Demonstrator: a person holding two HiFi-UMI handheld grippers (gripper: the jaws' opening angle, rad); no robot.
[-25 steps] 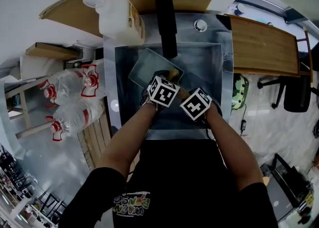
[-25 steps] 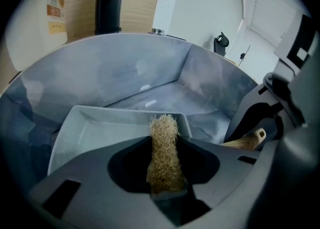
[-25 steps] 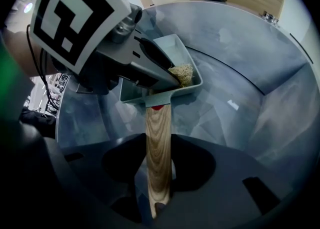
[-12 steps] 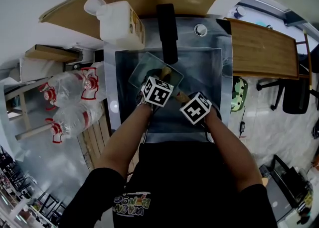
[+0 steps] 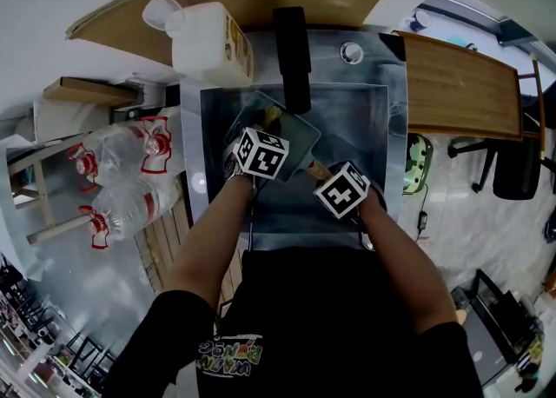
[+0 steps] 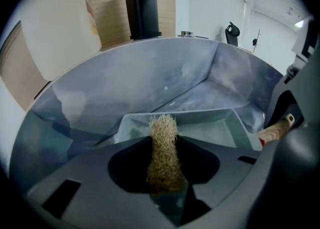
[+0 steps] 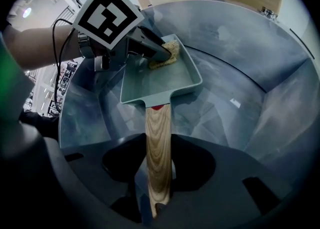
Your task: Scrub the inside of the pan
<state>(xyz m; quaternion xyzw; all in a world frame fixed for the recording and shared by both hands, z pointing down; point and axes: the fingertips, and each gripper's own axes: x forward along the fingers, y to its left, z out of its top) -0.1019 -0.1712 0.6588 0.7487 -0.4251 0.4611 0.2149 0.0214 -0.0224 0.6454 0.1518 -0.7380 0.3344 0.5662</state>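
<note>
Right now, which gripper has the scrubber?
The left gripper: its jaws pinch the tan fibrous scrubber inside the pan. The right gripper instead clamps the pan's wooden handle.

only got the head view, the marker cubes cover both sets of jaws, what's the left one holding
Observer: The left gripper is shut on a tan fibrous scrubber.
Operator: and the right
Observer: The right gripper is clamped on the wooden handle of the rectangular grey-green pan.
Operator: scrubber actually in the pan
Observer: Yes. The right gripper view shows it inside the pan, at the end far from the handle.
</note>
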